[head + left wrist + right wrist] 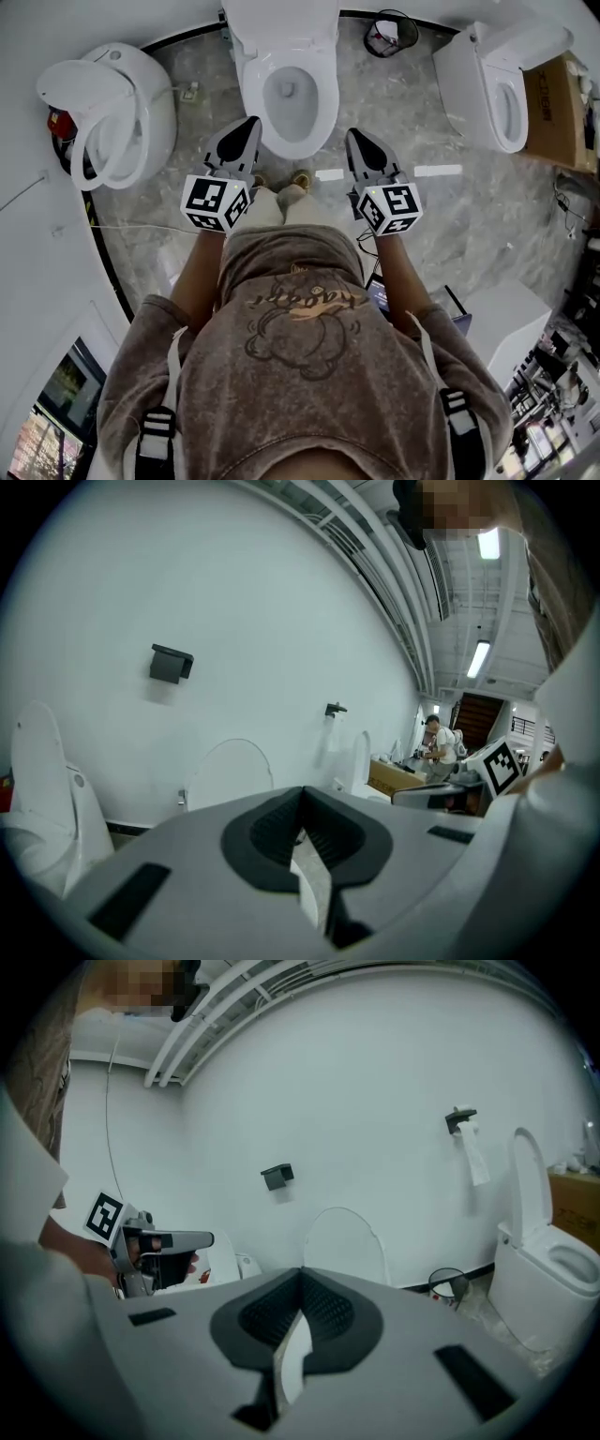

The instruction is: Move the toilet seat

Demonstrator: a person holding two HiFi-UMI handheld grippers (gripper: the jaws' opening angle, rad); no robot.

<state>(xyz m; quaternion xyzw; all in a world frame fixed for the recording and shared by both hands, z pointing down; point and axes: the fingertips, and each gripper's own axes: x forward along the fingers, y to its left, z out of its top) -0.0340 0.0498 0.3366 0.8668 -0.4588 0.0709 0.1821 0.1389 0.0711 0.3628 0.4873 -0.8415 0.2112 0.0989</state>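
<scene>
Both tools are closed and empty: the left tool and the right tool each have their jaws together at the tip, with nothing between them in either gripper view.

They are held side by side, pointing the same way and a little downward. The middle toilet lies straight ahead of them, in the gap between the two. Seen from the head view, the left tool's tip sits just beside the front-left of the rim and the right tool's tip a little off the front-right. Both appear to be above the bowl, not touching it.

The seat seems to be the white ring lying flat round the bowl, though I cannot rule out that this is the bare rim. The lid stands upright against the wall, dead ahead of the tips in both gripper views.

The seat's long axis runs directly away from the tools, near edge at the front and hinge at the far end under the lid. Neither tool is clearly nearer, though the left one looks slightly closer to the rim.

Moving the seat probably means lifting its near edge, so a tool would need to drop lower and open first, or hook under the front lip while closed.
</scene>
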